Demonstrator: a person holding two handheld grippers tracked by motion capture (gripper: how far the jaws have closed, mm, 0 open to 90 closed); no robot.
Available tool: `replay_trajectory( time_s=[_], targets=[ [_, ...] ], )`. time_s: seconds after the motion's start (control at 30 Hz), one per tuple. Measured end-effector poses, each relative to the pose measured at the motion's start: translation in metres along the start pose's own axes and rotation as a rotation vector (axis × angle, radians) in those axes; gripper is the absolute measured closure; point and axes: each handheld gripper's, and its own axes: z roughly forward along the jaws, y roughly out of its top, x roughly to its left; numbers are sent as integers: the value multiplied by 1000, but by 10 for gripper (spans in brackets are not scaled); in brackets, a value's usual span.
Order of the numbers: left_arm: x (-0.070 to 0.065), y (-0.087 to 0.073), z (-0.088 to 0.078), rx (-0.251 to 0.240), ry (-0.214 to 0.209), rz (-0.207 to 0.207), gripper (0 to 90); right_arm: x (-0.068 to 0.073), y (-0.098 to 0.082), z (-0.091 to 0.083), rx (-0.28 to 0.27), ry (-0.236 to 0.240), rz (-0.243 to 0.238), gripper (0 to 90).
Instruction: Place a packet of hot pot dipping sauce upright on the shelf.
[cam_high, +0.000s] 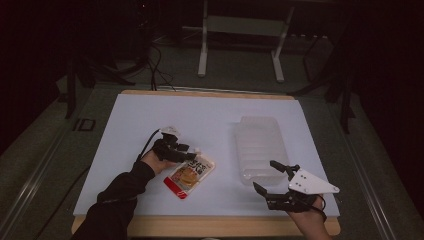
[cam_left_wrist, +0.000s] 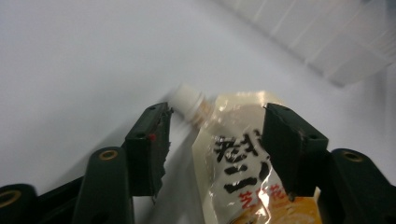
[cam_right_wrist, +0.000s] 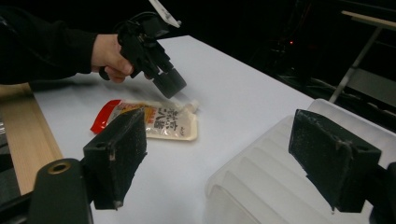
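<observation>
A flat spouted pouch (cam_high: 189, 175) with orange and red print and a white cap lies on the white table top (cam_high: 200, 117) left of centre. My left gripper (cam_high: 192, 156) hovers over its cap end, jaws open. In the left gripper view the pouch (cam_left_wrist: 243, 177) has its neck between the jaws (cam_left_wrist: 218, 112); the left pad stands clear of it. My right gripper (cam_high: 264, 175) stands open near the front right edge, nothing between its jaws (cam_right_wrist: 219, 126). From there I see the pouch (cam_right_wrist: 159, 122) under the left gripper (cam_right_wrist: 170, 84).
A clear ribbed plastic container (cam_high: 260, 147) lies upside down right of centre, close to my right gripper. A wooden edge (cam_high: 210, 226) runs along the table's front. Beyond the table stand a metal frame (cam_high: 240, 30) and loose cables (cam_high: 155, 60) on the floor.
</observation>
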Motion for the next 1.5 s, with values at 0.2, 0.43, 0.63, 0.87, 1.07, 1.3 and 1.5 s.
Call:
replay_trajectory(
  time_s=[0.2,0.43,0.63,0.87,1.07,1.3,1.5],
  targets=[
    [4,-3,8,36,-9,-16,451,0,0,0,4,3,0,191],
    [6,-5,13,59,0,-14,472,1,-1,2,11,8,-6,191],
    [4,-5,15,69,-13,-13,499,1,-1,2,15,10,-6,191],
    [-3,-4,16,118,-25,-1,561,2,-1,3,22,9,-12,191],
    [-13,-5,17,133,37,31,658,2,-1,3,26,11,-7,191],
    [-28,-2,20,182,120,87,741,3,-1,4,27,10,-8,191],
    [-36,-2,21,191,175,123,821,2,-1,5,31,10,-12,192]
  ],
)
